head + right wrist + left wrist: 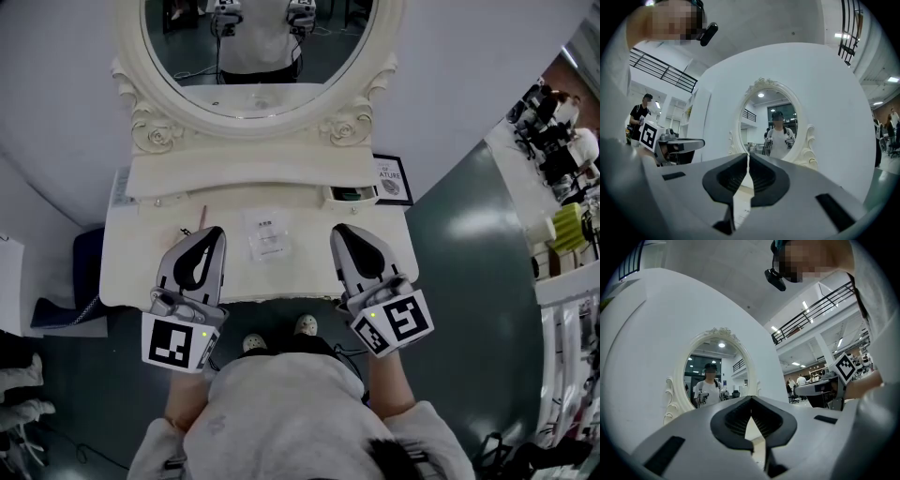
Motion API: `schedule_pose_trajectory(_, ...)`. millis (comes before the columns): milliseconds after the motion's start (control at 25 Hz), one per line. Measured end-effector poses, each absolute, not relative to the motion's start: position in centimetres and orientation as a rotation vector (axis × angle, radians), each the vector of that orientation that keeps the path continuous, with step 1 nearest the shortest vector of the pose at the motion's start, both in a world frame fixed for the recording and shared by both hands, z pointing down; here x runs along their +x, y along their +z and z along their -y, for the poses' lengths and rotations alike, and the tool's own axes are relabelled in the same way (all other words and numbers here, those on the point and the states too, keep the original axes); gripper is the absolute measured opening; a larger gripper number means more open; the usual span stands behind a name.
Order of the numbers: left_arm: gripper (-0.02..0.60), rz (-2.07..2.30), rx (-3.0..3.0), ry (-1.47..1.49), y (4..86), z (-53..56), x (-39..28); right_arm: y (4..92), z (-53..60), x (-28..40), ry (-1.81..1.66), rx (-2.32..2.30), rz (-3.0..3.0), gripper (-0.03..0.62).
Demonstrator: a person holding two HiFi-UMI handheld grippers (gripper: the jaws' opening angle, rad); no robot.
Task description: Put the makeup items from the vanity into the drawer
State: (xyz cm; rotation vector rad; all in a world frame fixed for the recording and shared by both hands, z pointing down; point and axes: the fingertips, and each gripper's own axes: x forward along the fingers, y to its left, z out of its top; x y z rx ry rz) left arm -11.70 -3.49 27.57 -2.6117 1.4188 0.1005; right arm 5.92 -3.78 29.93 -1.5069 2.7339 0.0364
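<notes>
1. The left claw point(212, 236) and the right claw point(343, 232) are both clenched on nothing. They hover roughly level over the near edge of the tabletop point(131, 267).
2. A clear packet point(267, 234) lies flat between the two claws, slightly ahead of their tips. A thin stick point(202, 217) lies just ahead of the left claw.
3. No open drawer shows; its front is probably below the claws, hidden.
4. To pick either item, spread the jaws before descending. The flat packet will likely slip, so pinch it by an edge.

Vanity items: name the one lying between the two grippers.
The clear flat packet, centred. The thin pencil lies by the left gripper; the dark case sits back right.
</notes>
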Motion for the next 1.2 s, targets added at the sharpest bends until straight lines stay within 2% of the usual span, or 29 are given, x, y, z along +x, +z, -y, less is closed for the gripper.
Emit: schedule_pose_trajectory(1200,0.015,-1.339,-2.672,0.126,28.0,1.8,-12.5,29.1,0.5,4.4,0.081,-1.539,-2.669,0.028)
